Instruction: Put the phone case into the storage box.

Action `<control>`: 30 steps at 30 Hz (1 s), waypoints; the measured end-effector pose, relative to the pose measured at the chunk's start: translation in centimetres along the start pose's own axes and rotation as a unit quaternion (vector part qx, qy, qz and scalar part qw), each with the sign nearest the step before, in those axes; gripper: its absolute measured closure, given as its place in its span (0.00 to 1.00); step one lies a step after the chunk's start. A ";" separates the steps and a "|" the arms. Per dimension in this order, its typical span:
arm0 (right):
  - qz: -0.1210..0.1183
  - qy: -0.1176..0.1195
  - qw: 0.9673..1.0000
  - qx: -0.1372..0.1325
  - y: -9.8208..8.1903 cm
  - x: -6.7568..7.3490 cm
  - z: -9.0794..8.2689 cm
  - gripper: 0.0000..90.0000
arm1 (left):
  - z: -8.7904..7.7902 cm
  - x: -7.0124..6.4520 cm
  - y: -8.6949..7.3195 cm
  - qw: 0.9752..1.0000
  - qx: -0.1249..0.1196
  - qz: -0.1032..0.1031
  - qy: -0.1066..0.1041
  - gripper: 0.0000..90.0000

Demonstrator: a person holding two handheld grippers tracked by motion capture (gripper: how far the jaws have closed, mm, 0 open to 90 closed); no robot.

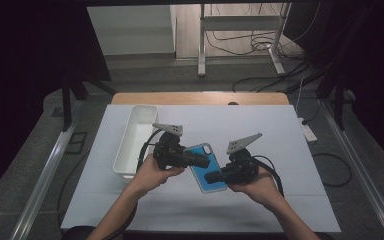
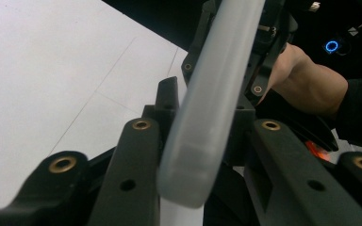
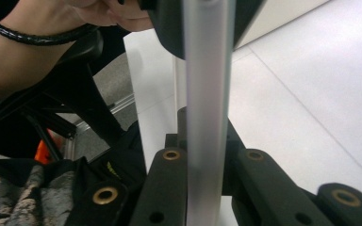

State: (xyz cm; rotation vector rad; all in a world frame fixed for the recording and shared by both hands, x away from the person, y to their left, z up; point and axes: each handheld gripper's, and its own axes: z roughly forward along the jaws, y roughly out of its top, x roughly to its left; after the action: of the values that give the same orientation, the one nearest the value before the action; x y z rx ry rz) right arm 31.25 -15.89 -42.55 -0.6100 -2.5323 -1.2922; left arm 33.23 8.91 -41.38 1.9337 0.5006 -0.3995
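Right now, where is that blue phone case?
In the high view, the blue phone case is held above the white mat's middle between both grippers, right of the white bin.

Phone case (image 1: 207, 167) between both grippers; bin (image 1: 135, 141) left, apparently empty.

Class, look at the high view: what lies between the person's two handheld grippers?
A blue phone case with a translucent rim spans the gap, the left gripper and the right gripper each clamped on an edge.

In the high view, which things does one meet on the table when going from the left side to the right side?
White bin → left hand-held gripper → blue phone case → right hand-held gripper.
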 end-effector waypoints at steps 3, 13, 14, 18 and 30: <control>-0.001 -0.009 1.000 -0.002 0.0 0.1 0.0 0.95 | -0.1 0.1 0.0 1.000 -0.004 -0.003 0.006 0.77; -0.003 -0.051 0.998 -0.027 -0.2 -0.1 -0.6 0.95 | -0.5 -0.4 0.1 0.995 -0.010 0.012 0.096 0.49; -0.003 -0.055 0.998 -0.028 -0.2 -0.1 -0.7 0.95 | -0.5 -0.5 0.1 0.994 -0.010 0.013 0.104 0.46; -0.004 -0.078 0.996 -0.036 -0.2 -0.1 -0.9 0.95 | -0.5 -0.6 0.1 0.991 -0.007 0.017 0.136 0.34; -0.004 -0.137 0.989 -0.050 -0.5 -0.1 -1.4 0.95 | -0.9 -0.7 0.0 0.973 -0.005 0.015 0.229 0.02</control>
State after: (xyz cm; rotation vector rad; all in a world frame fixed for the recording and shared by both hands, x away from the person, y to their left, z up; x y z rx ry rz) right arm 31.16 -17.30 -42.09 -0.8533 -2.6975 -1.4333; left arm 32.64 9.66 -40.65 2.0235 0.7669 0.0772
